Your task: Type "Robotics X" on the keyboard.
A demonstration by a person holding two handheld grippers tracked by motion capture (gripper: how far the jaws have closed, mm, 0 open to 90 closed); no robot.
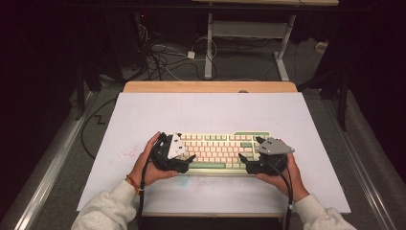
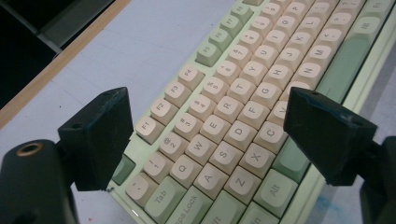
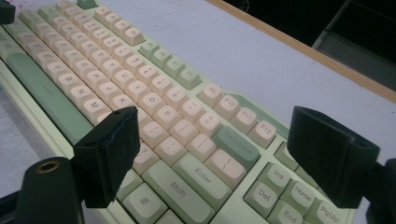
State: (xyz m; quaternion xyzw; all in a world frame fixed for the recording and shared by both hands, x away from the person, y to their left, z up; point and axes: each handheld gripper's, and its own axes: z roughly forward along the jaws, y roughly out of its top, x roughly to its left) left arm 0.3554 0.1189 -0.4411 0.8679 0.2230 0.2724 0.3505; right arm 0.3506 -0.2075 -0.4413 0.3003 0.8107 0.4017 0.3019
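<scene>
Holding both hands at the near edge of the white table mat (image 1: 143,115), I have the left gripper (image 1: 187,159) at the left end of the cream-and-green mechanical keyboard (image 1: 218,149) and the right gripper (image 1: 243,159) at its right end. Both sets of jaws stand wide apart, gripping nothing, keys showing between them.
</scene>
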